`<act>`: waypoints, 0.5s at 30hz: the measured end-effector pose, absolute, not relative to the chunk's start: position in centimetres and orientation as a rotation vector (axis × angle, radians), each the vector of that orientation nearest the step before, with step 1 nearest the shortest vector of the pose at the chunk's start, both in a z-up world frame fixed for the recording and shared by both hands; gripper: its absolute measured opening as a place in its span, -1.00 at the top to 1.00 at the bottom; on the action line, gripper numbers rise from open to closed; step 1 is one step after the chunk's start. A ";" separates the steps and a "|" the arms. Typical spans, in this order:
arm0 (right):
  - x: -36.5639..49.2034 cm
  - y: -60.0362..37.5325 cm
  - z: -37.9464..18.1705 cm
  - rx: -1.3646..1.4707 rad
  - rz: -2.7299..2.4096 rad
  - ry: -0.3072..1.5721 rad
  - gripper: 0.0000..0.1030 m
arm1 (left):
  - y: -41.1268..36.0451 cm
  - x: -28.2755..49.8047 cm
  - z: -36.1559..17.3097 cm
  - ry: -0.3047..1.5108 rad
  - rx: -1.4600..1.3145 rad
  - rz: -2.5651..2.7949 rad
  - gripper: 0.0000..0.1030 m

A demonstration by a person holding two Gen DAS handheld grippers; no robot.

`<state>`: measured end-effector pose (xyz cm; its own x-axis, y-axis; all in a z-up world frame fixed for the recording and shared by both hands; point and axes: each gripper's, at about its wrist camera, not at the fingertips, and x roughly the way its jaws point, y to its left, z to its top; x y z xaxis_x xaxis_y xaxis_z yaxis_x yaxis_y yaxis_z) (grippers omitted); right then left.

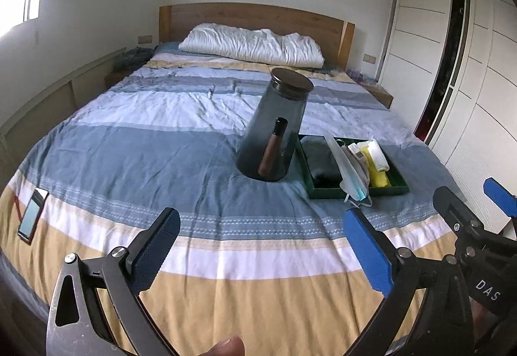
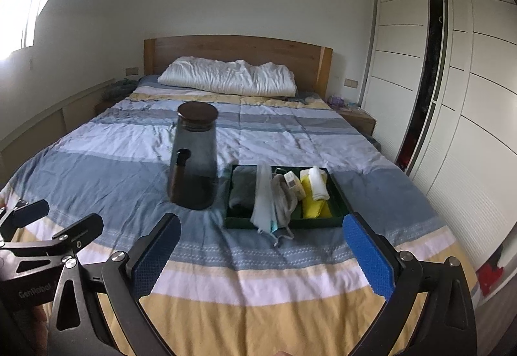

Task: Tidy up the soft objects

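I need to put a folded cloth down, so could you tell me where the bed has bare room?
The striped bedspread is bare left of the smoky glass carafe and up to the white pillow. It is crowded inside the dark green tray.

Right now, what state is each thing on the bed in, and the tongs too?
Glass jar: upright, lid on.
Green tray: filled with soft items.
Face mask: draped over tray's front edge.
Phone: lying flat, screen up.
Left tongs: open, empty.
Right tongs: open, empty.
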<state>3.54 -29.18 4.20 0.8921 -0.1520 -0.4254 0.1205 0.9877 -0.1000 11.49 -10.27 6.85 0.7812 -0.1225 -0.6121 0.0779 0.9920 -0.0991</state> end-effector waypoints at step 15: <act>0.5 -27.3 1.7 -0.047 -0.162 0.474 -0.99 | -9.6 7.3 5.5 0.605 0.021 -0.109 -0.95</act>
<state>0.54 -27.30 1.67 0.8770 -0.1660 -0.4509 0.1442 0.9861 -0.0826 7.28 -9.60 5.52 0.8170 -0.0966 -0.5685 0.1088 0.9940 -0.0125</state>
